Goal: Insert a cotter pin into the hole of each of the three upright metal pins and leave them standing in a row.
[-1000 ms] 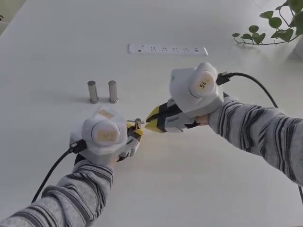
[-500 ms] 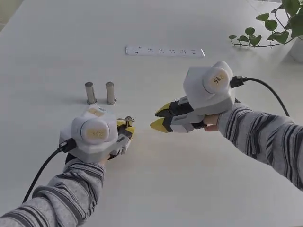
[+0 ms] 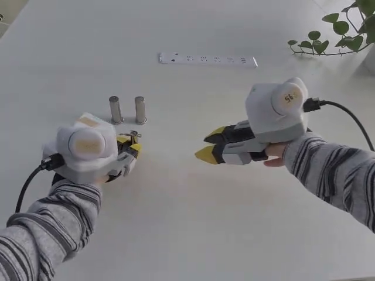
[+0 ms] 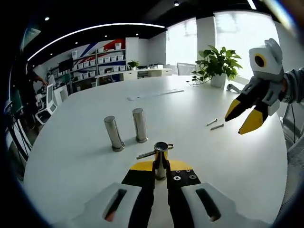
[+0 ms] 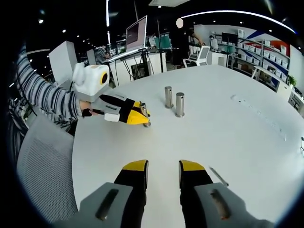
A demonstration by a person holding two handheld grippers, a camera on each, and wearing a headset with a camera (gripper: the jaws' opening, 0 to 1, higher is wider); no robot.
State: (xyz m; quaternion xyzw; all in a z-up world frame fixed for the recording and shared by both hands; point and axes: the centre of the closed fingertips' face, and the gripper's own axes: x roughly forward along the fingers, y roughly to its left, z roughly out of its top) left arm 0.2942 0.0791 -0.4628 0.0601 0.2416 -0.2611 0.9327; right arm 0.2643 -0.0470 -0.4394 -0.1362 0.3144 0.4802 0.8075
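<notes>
Shiny metal pin (image 4: 161, 151), cotter pin (image 4: 146, 154) through it, upright in clamped left tongs (image 4: 160, 169); right tongs (image 5: 164, 167) parted, empty.

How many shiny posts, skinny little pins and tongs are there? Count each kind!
Metal posts: 3, two standing posts and the held post in the left tongs.
Cotter pins: 3, the inserted cotter pin and two loose cotter pins.
Tongs: 2, left tongs and right tongs.
Total: 8.
</notes>
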